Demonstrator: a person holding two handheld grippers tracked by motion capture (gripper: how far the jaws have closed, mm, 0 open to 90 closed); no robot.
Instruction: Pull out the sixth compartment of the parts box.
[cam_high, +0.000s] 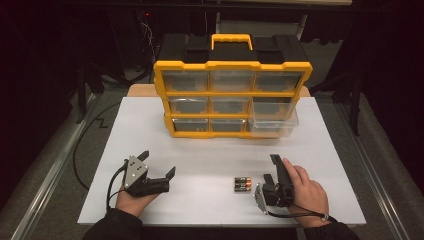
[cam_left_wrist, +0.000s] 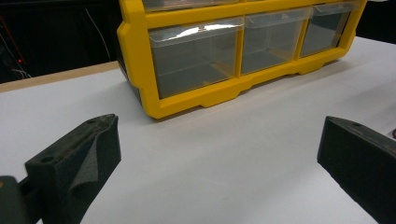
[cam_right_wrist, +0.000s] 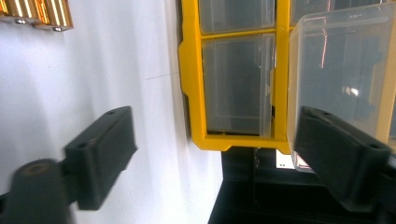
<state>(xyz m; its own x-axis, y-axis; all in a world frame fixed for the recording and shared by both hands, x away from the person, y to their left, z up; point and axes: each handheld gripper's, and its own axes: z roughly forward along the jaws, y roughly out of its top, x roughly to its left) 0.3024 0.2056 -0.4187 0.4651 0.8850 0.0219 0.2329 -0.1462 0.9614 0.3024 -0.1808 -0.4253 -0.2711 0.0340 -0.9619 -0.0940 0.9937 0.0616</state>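
1. The AA batteries (cam_high: 243, 185) lie on the white table (cam_high: 200, 200), well in front of the yellow drawer organiser (cam_high: 232, 97), just left of the right gripper (cam_high: 272, 172).
2. Both grippers' jaws stand apart, empty; the left gripper (cam_high: 157, 165) rests well left of the batteries.
3. I would line the right jaws across one battery, then close.
4. The pulled-out drawer (cam_high: 274, 122) looks empty; battery labels are unreadable.

From my right gripper (cam_right_wrist: 212, 163) view, the batteries (cam_right_wrist: 35, 14) left of its jaws are cut off by the top edge. The pulled-out drawer (cam_right_wrist: 341, 70) runs past the right edge, behind one jaw.
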